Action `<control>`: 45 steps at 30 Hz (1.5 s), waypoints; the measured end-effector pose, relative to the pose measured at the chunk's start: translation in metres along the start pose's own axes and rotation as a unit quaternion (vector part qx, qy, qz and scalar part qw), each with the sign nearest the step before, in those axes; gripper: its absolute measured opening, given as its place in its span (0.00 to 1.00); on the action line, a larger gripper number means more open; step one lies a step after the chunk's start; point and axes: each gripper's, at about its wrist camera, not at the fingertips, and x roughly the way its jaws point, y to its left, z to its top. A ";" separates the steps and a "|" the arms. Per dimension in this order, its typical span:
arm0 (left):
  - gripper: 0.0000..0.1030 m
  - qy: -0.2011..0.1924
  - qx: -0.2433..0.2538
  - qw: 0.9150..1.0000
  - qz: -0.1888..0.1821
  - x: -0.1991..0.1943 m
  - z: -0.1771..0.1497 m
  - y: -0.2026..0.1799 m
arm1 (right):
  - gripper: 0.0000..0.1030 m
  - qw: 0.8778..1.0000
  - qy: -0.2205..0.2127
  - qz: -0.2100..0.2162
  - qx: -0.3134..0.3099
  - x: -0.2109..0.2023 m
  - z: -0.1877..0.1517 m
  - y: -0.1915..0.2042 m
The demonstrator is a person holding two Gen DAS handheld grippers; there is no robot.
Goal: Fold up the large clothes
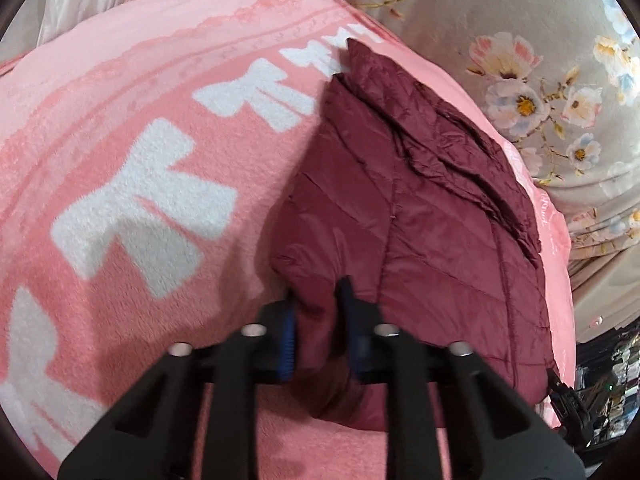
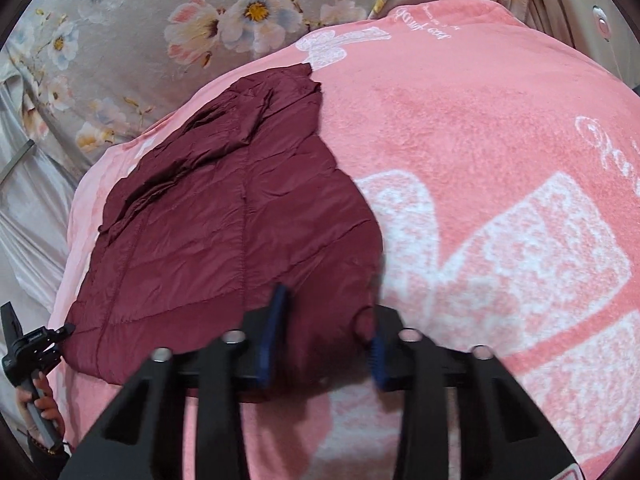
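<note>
A: What takes up the most room here?

B: The pink blanket — a fleecy one with big white bow shapes — spread out under everything. Beyond its far edge lies a grey sheet printed with pale flowers.

A: And the garment?

B: A dark red quilted jacket lies flat on the blanket, folded into a long narrow shape with stitched seams running along it. In the right wrist view it sits toward the blanket's left side, close to the flowered sheet. A rumpled layer runs along its far edge.

A: What is the left hand-held gripper doing?

B: The left hand-held gripper is at the jacket's near corner. Its blue-padded fingers have a bunched fold of the red fabric pressed between them — it is clamped on the jacket.

A: And the right one?

B: The right hand-held gripper is at the opposite near corner. Its fingers stand wider apart, with the jacket's edge and a small dark loop lying between them. Whether they actually pinch the cloth, I cannot tell.

A: Anything smaller?

B: In the right wrist view, at the lower left, a hand holds the grey handle of the other gripper, whose black tip touches the jacket's corner.
</note>
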 end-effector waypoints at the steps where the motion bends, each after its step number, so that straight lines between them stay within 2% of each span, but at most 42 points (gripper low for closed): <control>1: 0.10 -0.004 0.005 1.000 -0.001 -0.004 0.000 -0.001 | 0.12 1.000 -0.005 0.000 -0.003 -0.003 0.000 0.003; 3: 0.08 -0.015 0.012 1.000 -0.008 -0.017 -0.003 -0.005 | 0.06 1.000 -0.023 0.003 -0.010 -0.014 -0.001 0.005; 6: 0.06 -0.024 0.009 0.999 -0.031 -0.037 -0.007 -0.008 | 0.03 0.998 -0.058 0.013 -0.015 -0.038 -0.004 0.007; 11: 0.04 -0.055 0.030 0.995 -0.077 -0.104 -0.022 -0.022 | 0.03 0.990 -0.125 0.031 -0.051 -0.105 -0.012 0.017; 14: 0.04 -0.080 0.036 0.990 -0.111 -0.152 -0.028 -0.027 | 0.03 0.979 -0.178 0.062 -0.072 -0.163 -0.021 0.023; 19: 0.04 -0.148 0.037 0.977 -0.148 -0.232 -0.027 -0.034 | 0.03 0.958 -0.256 0.097 -0.078 -0.245 -0.022 0.029; 22: 0.04 -0.181 0.064 0.972 -0.136 -0.252 -0.014 -0.054 | 0.03 0.951 -0.280 0.115 -0.064 -0.263 -0.003 0.035; 24: 0.04 -0.181 0.075 0.974 -0.115 -0.242 0.002 -0.069 | 0.03 0.952 -0.277 0.122 -0.053 -0.254 0.014 0.037; 26: 0.05 -0.164 0.078 0.979 -0.092 -0.210 0.029 -0.083 | 0.03 0.958 -0.262 0.105 -0.044 -0.223 0.041 0.039; 29: 0.05 -0.153 0.090 0.983 -0.043 -0.157 0.066 -0.095 | 0.03 0.971 -0.228 0.074 -0.012 -0.155 0.082 0.036; 31: 0.05 -0.153 0.107 0.982 0.004 -0.114 0.089 -0.105 | 0.03 0.975 -0.214 0.055 -0.004 -0.113 0.101 0.035; 35: 0.05 -0.127 0.128 0.981 0.068 -0.033 0.123 -0.113 | 0.03 0.983 -0.182 0.005 0.003 -0.030 0.133 0.037; 40: 0.05 -0.083 0.132 0.981 0.113 0.056 0.141 -0.108 | 0.03 0.989 -0.143 -0.039 -0.002 0.043 0.155 0.040; 45: 0.07 -0.047 0.119 0.984 0.120 0.107 0.140 -0.089 | 0.03 0.993 -0.098 -0.060 -0.004 0.095 0.160 0.032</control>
